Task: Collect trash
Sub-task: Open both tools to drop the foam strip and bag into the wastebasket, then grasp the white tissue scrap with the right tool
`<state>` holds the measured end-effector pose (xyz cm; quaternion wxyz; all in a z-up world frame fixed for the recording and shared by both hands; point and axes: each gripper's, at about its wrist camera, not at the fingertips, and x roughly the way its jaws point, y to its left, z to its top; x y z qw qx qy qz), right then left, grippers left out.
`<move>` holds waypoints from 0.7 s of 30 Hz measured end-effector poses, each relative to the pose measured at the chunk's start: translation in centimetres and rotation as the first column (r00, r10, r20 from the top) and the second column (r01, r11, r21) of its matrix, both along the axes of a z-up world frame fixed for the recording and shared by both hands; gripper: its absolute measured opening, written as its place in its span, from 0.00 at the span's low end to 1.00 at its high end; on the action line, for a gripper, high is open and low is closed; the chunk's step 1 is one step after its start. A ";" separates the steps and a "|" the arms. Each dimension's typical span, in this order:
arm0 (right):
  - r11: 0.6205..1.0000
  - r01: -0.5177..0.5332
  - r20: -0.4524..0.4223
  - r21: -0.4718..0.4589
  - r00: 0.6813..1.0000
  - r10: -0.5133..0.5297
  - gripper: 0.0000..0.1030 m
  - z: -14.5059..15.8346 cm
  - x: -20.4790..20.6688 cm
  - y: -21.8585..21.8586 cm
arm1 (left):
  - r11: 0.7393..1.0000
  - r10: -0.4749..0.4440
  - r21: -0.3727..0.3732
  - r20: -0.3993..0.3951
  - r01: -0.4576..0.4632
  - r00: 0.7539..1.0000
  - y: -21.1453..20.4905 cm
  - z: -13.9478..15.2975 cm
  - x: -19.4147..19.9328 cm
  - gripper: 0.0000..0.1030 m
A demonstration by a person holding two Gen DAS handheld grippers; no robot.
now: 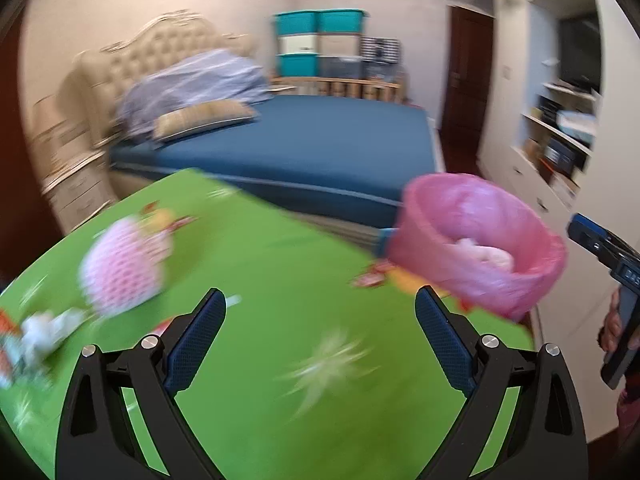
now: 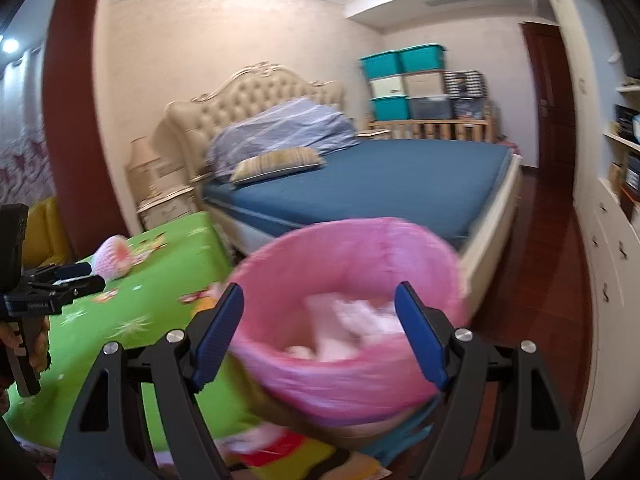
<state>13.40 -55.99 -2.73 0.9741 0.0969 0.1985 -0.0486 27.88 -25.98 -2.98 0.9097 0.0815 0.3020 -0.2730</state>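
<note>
Pink-lined bin [image 2: 352, 320] sits beyond the gaping, empty right tool [image 2: 320, 328]; left tool [image 1: 320, 340] likewise gapes; no legible writing.

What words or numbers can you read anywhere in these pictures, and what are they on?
None can be read for sure.
Right gripper's side: pale letters, cut off and blurred, not readable.
Left gripper's side: a small pale label, too small to read.
Storage boxes: labels on their fronts, too small.
Green cloth: cartoon pictures and star shapes only, blurred, no words seen.
Pink trash bag: no writing visible.
</note>
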 end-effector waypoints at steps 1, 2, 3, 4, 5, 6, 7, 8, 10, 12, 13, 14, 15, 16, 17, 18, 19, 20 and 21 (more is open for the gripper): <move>1.000 -0.024 0.000 -0.005 1.000 0.024 0.74 0.1 0.5 1.3 | 0.999 0.033 -0.003 0.000 -0.033 0.999 1.8 0.1 0.1 0.87; 0.999 -0.051 -0.001 -0.011 0.999 0.051 0.74 0.3 1.0 2.8 | 0.998 0.060 -0.004 0.001 -0.060 0.998 3.3 0.3 0.2 0.87; 0.997 -0.076 -0.003 -0.016 0.997 0.076 0.74 0.6 1.7 4.2 | 0.995 0.099 -0.001 0.003 -0.099 0.995 5.6 0.5 0.2 0.87; 0.995 -0.098 -0.008 -0.021 0.995 0.098 0.74 0.7 2.4 5.7 | 0.993 0.120 0.004 0.006 -0.120 0.993 6.9 0.6 0.3 0.87; 0.992 -0.122 -0.015 -0.024 0.992 0.122 0.74 0.7 3.0 7.2 | 0.990 0.144 0.014 0.011 -0.144 0.990 8.3 0.6 0.2 0.87; 0.989 -0.147 -0.023 -0.023 0.989 0.147 0.74 0.6 3.7 8.8 | 0.984 0.177 0.024 0.022 -0.178 0.984 10.4 0.7 0.1 0.87; 0.985 -0.170 -0.032 -0.022 0.985 0.170 0.74 0.5 4.4 10.3 | 0.980 0.194 0.029 0.026 -0.195 0.981 11.7 0.7 0.0 0.87; 0.982 -0.189 -0.043 -0.025 0.981 0.187 0.74 0.4 5.0 11.8 | 0.974 0.221 0.042 0.033 -0.222 0.975 13.5 0.7 -0.2 0.87; 0.974 -0.224 -0.070 -0.035 0.973 0.221 0.74 0.2 6.3 14.9 | 0.963 0.258 0.063 0.047 -0.261 0.965 15.6 0.7 -0.6 0.87; 0.965 -0.259 -0.092 -0.044 0.963 0.254 0.74 -0.1 7.3 17.9 | 0.950 0.297 0.084 0.056 -0.300 0.953 18.2 0.5 -0.9 0.87; 0.960 -0.275 -0.101 -0.048 0.958 0.269 0.74 -0.1 7.9 19.3 | 0.941 0.321 0.095 0.062 -0.326 0.945 19.8 0.4 -1.1 0.87; 0.954 -0.296 -0.107 -0.053 0.951 0.289 0.74 -0.1 8.4 20.8 | 0.936 0.334 0.098 0.067 -0.339 0.940 20.6 0.3 -1.3 0.87; 0.947 -0.314 -0.112 -0.060 0.945 0.307 0.74 0.0 8.7 22.1 | 0.927 0.355 0.103 0.073 -0.361 0.932 21.9 0.3 -1.5 0.87; 0.942 -0.328 -0.116 -0.068 0.941 0.319 0.74 0.4 9.1 23.3 | 0.919 0.373 0.106 0.074 -0.380 0.925 22.8 0.4 -1.5 0.87; 0.937 -0.341 -0.124 -0.074 0.936 0.330 0.74 0.4 9.5 24.5 | 0.912 0.390 0.108 0.074 -0.397 0.918 23.8 0.4 -1.5 0.87; 0.932 -0.355 -0.132 -0.076 0.930 0.343 0.74 0.4 10.0 25.6 | 0.902 0.412 0.110 0.074 -0.418 0.908 25.1 0.4 -1.3 0.87; 0.926 -0.368 -0.142 -0.077 0.924 0.355 0.74 0.4 10.6 26.8 | 0.892 0.434 0.110 0.072 -0.440 0.898 26.4 0.5 -1.0 0.87; 0.922 -0.379 -0.154 -0.081 0.919 0.364 0.74 0.6 11.2 28.0 | 0.886 0.444 0.110 0.072 -0.449 0.893 27.0 0.5 -0.9 0.87; 0.917 -0.390 -0.165 -0.089 0.913 0.372 0.74 0.5 11.7 29.1 | 0.876 0.463 0.115 0.072 -0.469 0.883 28.1 0.6 -0.6 0.87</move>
